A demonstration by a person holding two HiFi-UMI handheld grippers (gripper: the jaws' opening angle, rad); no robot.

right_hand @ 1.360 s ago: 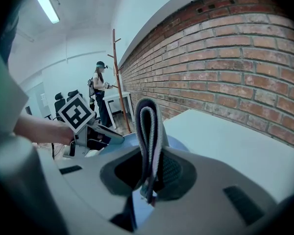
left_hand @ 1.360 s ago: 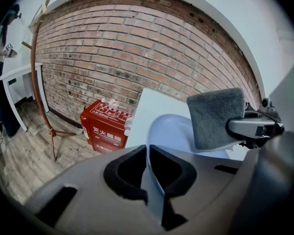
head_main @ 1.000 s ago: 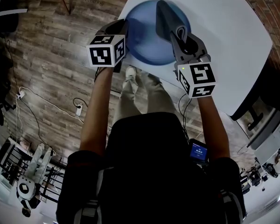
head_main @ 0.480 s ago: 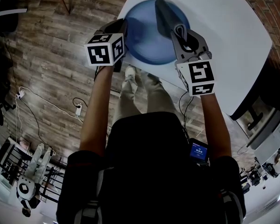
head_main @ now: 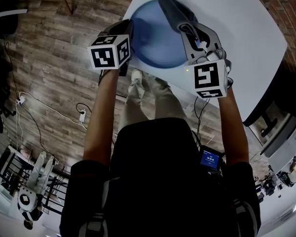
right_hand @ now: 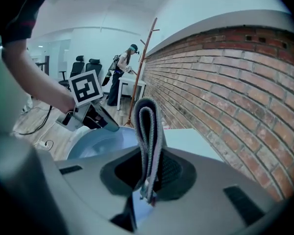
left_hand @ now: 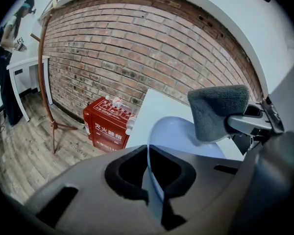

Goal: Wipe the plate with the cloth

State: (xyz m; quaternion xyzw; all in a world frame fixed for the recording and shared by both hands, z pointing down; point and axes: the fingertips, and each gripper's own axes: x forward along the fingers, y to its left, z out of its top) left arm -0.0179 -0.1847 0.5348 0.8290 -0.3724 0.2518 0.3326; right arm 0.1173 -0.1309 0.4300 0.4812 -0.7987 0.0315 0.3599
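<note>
Top centre at the desk edge, the left hand-held gripper pinches the plate rim, the right hand-held gripper the folded cloth; best press it flat, sweeping steadily.

Right gripper clamps folded grey cloth upright; blue plate beyond.

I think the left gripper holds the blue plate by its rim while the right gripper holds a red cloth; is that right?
Not quite: the cloth is grey, not red, as the left gripper view shows. The rest stands.
</note>
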